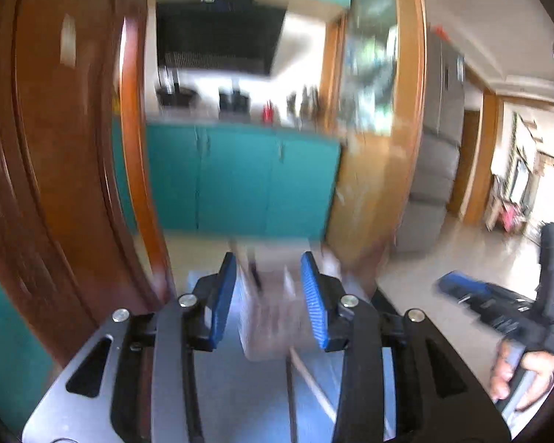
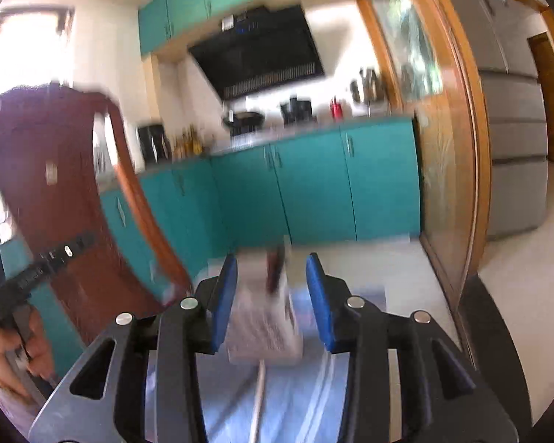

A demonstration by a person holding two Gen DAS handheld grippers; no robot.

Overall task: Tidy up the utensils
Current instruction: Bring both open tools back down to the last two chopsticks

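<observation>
Dead ahead of both grippers sits a pale, blurry utensil holder (image 1: 267, 317), upright on the blue table (image 2: 299, 398). Left gripper (image 1: 269, 297) and right gripper (image 2: 271, 301) both have jaws spread, nothing pinched. Right view shows a dark handle (image 2: 275, 269) sticking up; neither hand's clearly nearer.

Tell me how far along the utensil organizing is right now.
Nothing looks done yet. The left gripper and right gripper are both open and hold nothing. A blurred whitish holder with something dark in it stands ahead on the table. All the sorting seems left.
</observation>
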